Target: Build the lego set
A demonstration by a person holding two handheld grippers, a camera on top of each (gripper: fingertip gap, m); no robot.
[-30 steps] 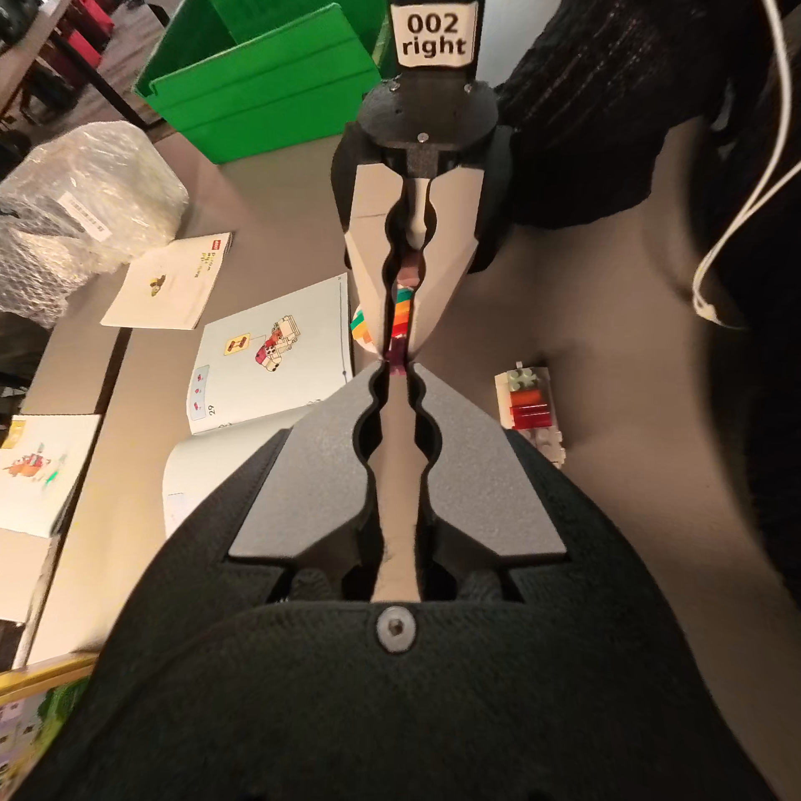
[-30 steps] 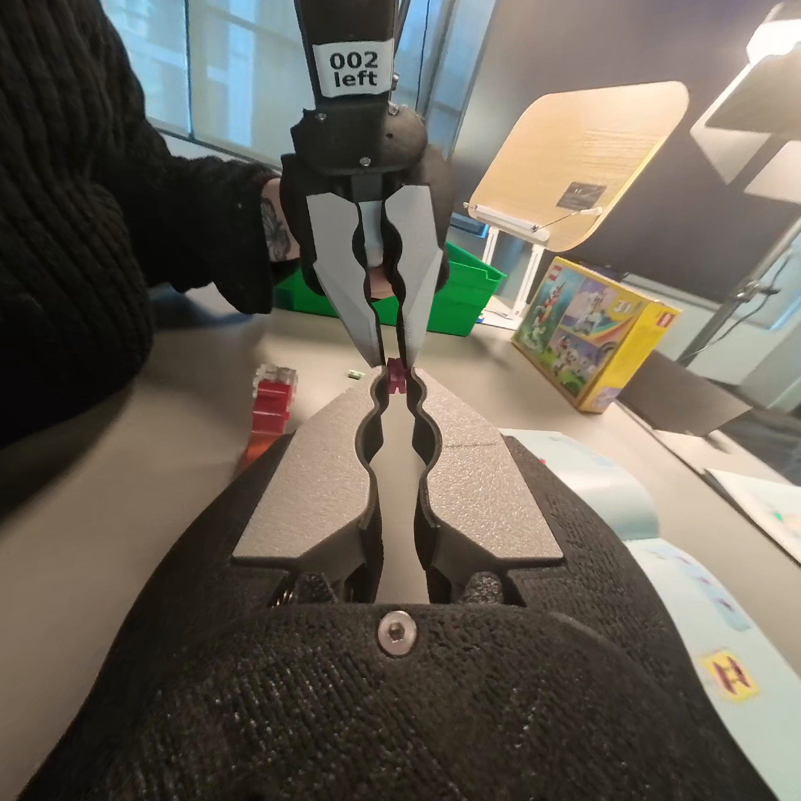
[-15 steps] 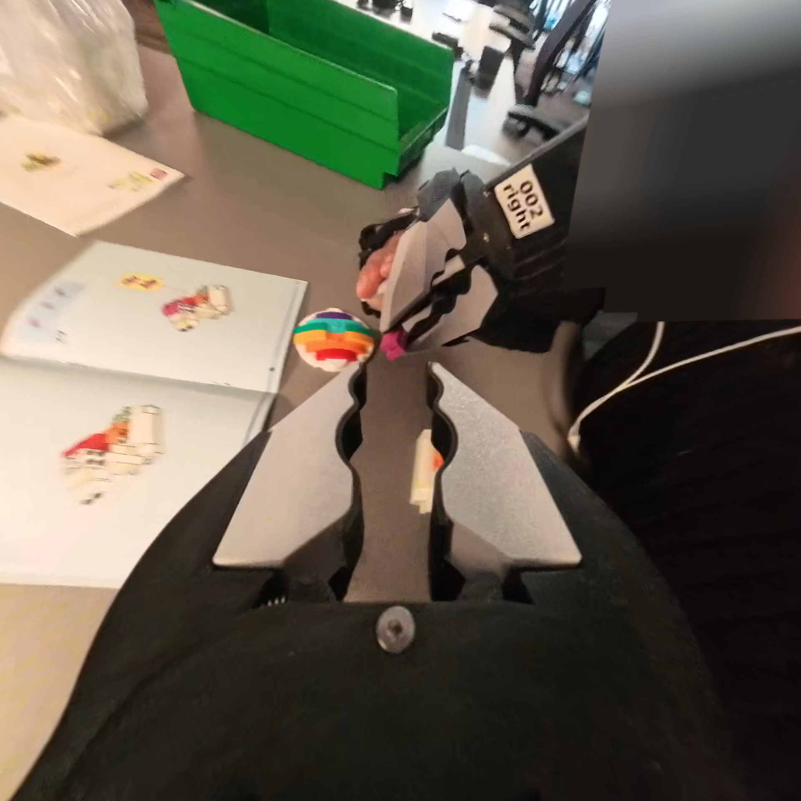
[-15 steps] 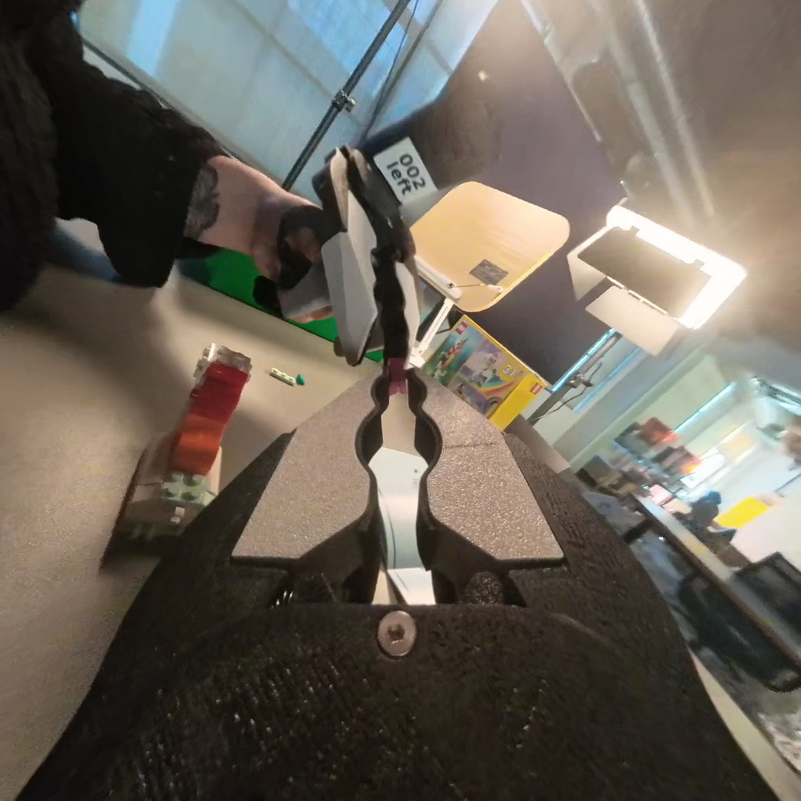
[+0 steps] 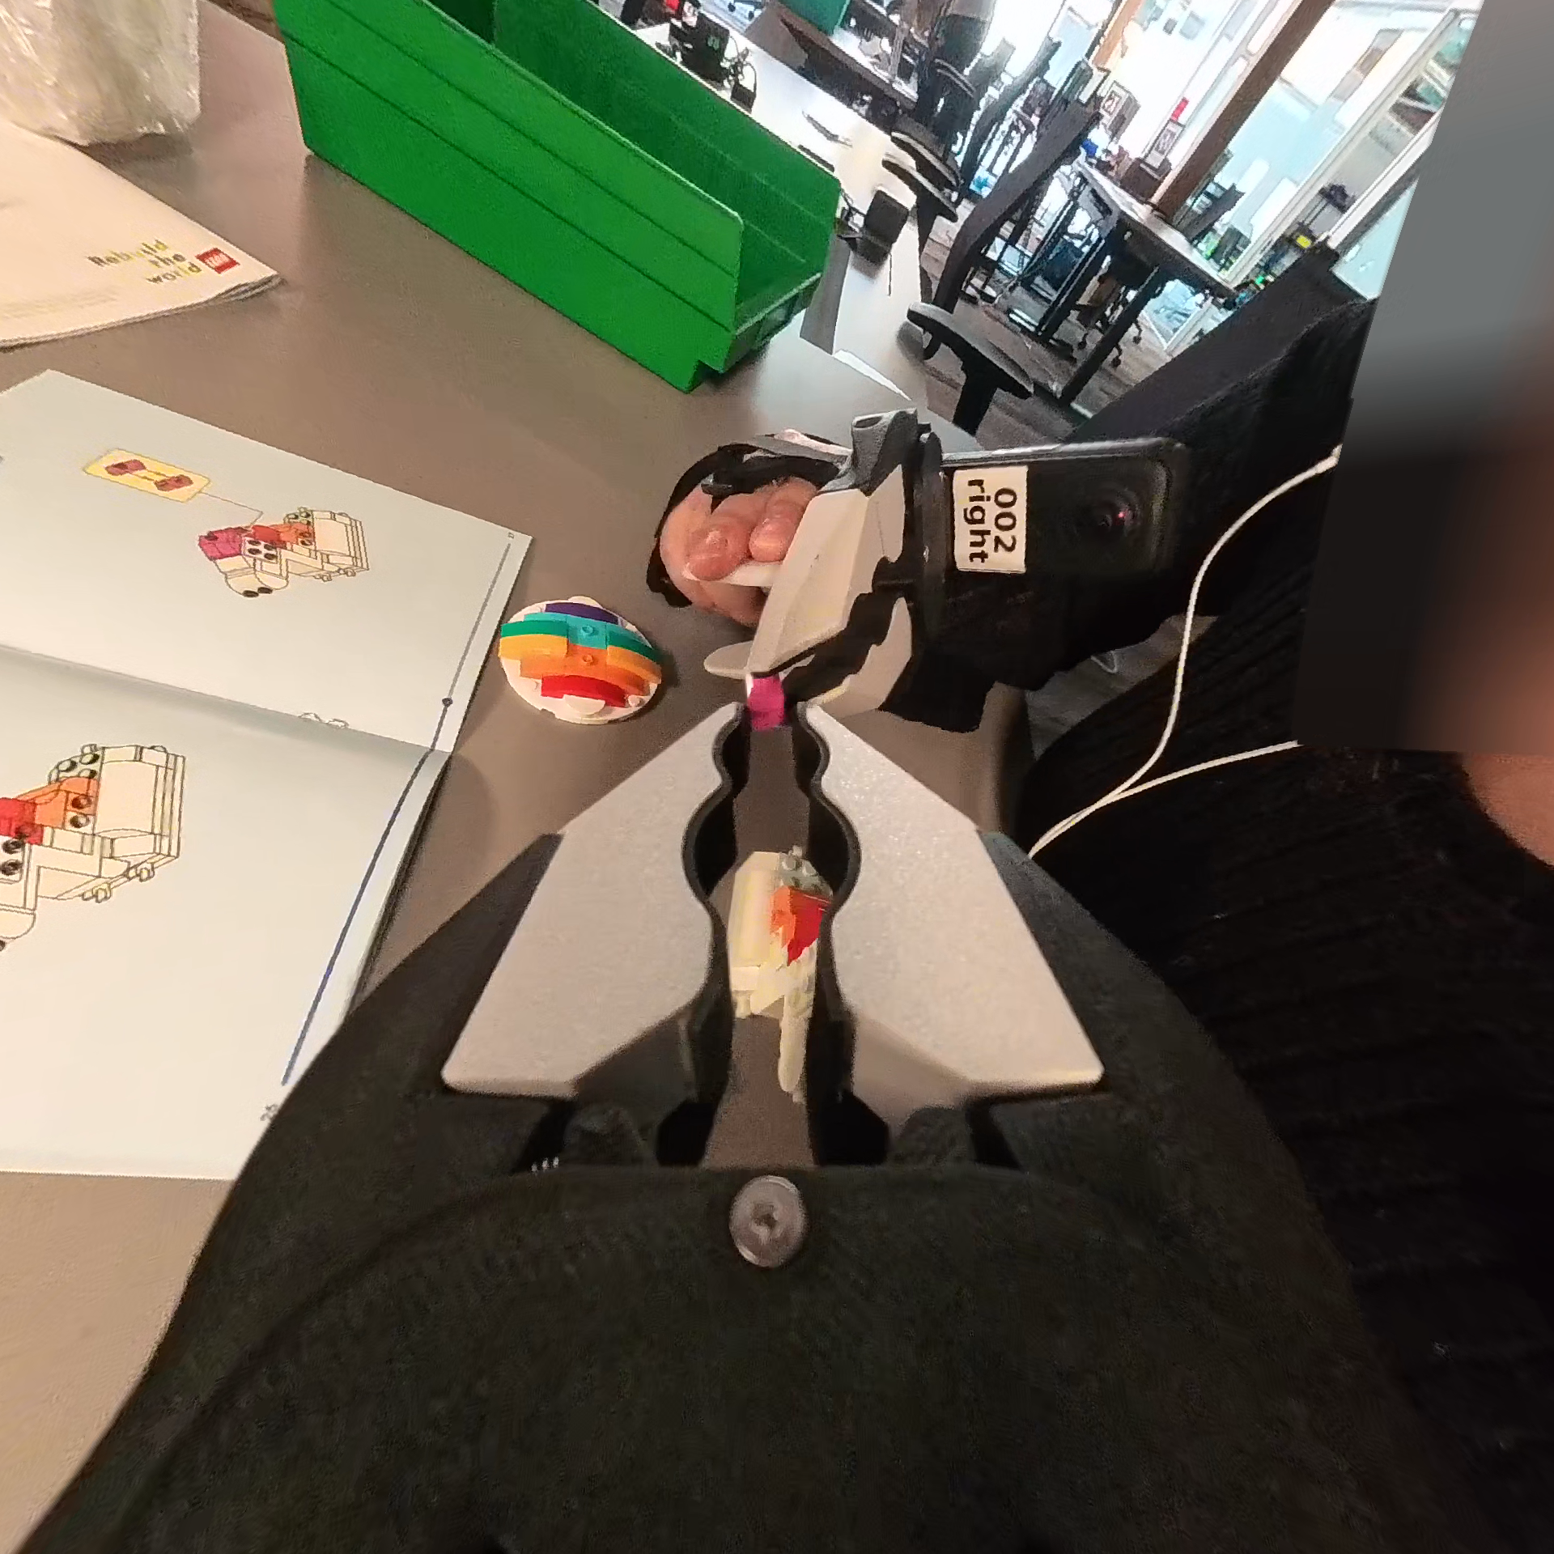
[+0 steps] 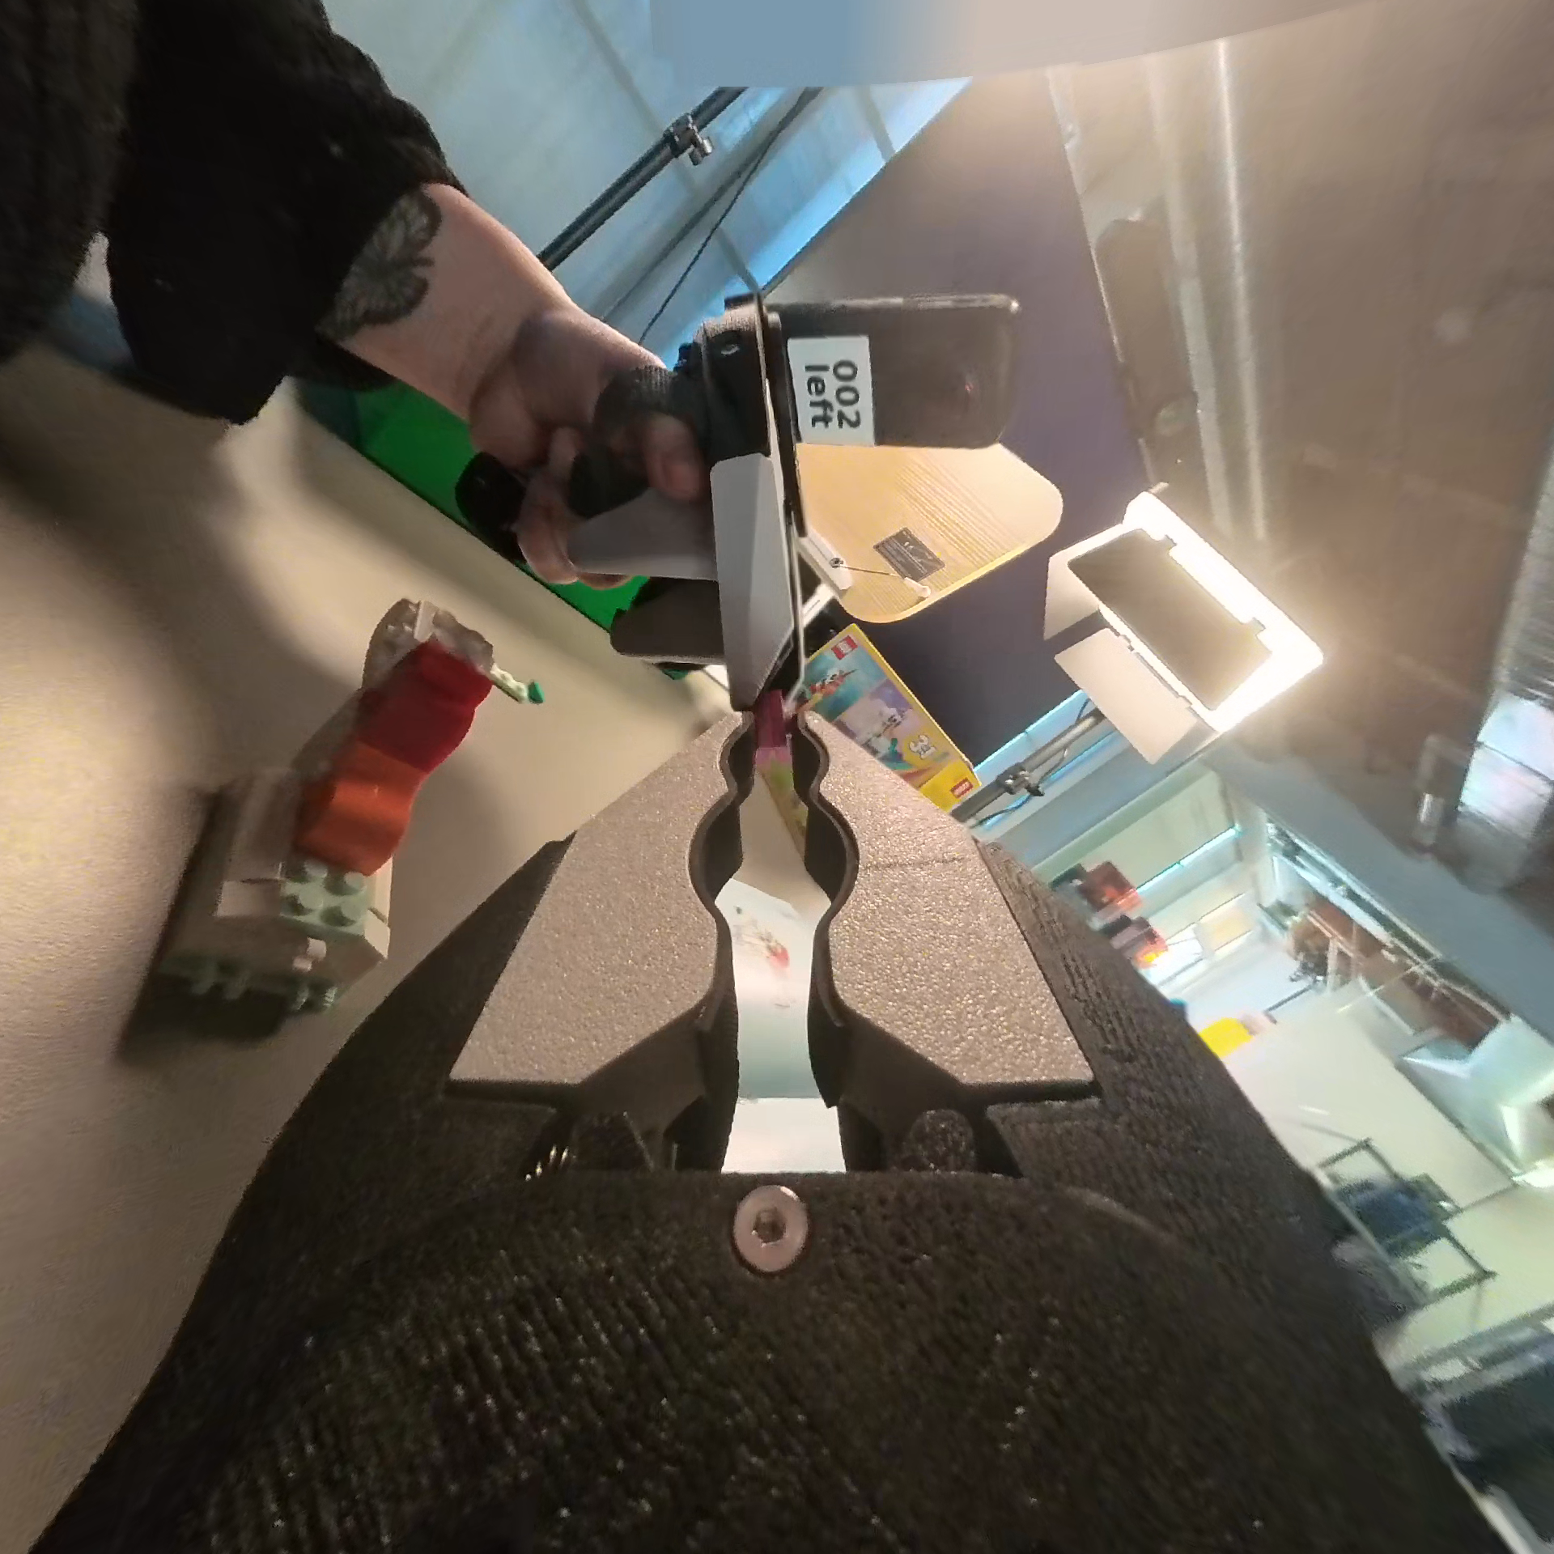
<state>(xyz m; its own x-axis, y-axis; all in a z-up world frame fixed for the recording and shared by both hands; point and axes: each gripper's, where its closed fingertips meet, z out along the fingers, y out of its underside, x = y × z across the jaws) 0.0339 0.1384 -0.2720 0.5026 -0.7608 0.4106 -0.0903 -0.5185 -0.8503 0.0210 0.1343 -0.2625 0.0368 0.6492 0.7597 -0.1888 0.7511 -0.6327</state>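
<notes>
- Grey counter [image 5: 521, 404] carries everything in an office.
- Left hand-held gripper [image 5: 767, 716] and right hand-held gripper [image 6: 769, 725] both pinch one magenta brick [image 5: 765, 705] above it.
- White-and-red model [image 6: 336, 807], rainbow disc [image 5: 580, 658] and open instruction booklet [image 5: 219, 605] lie nearby; the build looks partway done.

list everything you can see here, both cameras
magenta brick: 1, pinched between both tools' tips, above the table
rainbow disc build: 1, white base with coloured arcs, on the table by the open booklet
white, orange and red build: 1, lying on the table under the tools
open instruction booklet: 1, pale blue, on the table
closed leaflet: 1, white, beyond the booklet
bin: 1, green, far table edge
set box: 1, yellow, behind the tools
small green-tipped piece: 1, beside the build
table: 1, grey
left tool: 1, grey, shut on the brick
right tool: 1, grey, shut on the brick
</notes>
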